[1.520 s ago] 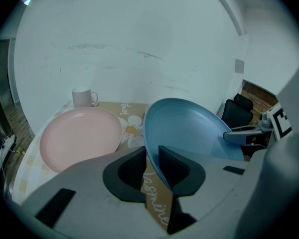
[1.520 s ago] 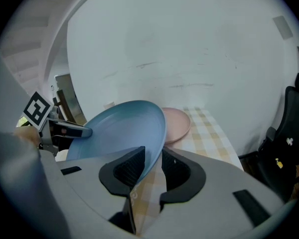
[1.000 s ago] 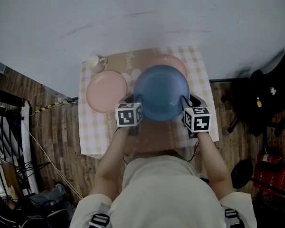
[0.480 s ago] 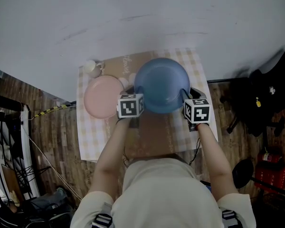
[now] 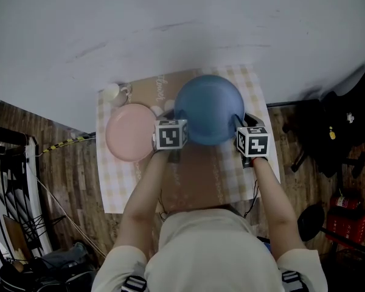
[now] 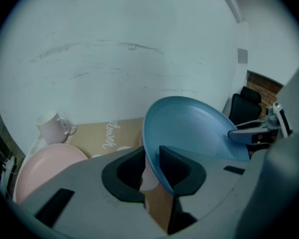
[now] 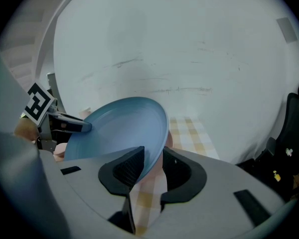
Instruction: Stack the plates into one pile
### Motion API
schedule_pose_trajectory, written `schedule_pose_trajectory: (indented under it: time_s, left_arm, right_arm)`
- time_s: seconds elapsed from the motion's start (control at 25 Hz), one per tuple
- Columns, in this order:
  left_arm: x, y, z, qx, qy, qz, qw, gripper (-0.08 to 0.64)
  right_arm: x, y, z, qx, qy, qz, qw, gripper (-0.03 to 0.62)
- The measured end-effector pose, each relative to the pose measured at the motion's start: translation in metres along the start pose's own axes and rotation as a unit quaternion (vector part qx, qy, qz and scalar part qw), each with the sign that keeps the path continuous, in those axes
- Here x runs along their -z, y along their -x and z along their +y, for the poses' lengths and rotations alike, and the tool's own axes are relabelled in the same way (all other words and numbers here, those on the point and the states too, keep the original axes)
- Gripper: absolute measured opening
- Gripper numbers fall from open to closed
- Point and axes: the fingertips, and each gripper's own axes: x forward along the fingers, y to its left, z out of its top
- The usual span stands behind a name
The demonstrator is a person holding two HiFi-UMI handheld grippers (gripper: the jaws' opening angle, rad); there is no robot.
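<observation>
My left gripper (image 6: 152, 166) grips the blue plate (image 5: 208, 108) by its left rim, and my right gripper (image 7: 152, 171) grips its right rim. The plate hangs above the cloth's (image 5: 118, 187) right half, just beside the pink plate (image 5: 129, 132) lying at left.

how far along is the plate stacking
Nothing looks stacked yet. The blue plate is in hand, its rim gripped by the left claw and the right claw. The pink plate lies alone on the checked cloth and has to join the pile.
</observation>
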Motion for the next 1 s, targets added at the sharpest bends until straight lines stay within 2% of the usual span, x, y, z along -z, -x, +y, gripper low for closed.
schedule_pose_trajectory:
  time_s: [0.24, 0.76, 1.0]
  left_arm:
    - [-0.003, -0.022, 0.002, 0.000, -0.012, 0.010, 0.9999, 0.084]
    - [0.007, -0.061, 0.006, 0.005, -0.008, 0.037, 0.9993, 0.084]
    - [0.005, -0.071, 0.009, -0.003, -0.029, 0.034, 0.9990, 0.087]
  right_arm:
    - [0.003, -0.019, -0.009, 0.008, 0.001, 0.014, 1.000, 0.104]
    - [0.013, -0.054, -0.023, 0.015, 0.003, 0.044, 0.999, 0.104]
    - [0.019, -0.064, -0.026, 0.015, 0.002, 0.057, 0.998, 0.109]
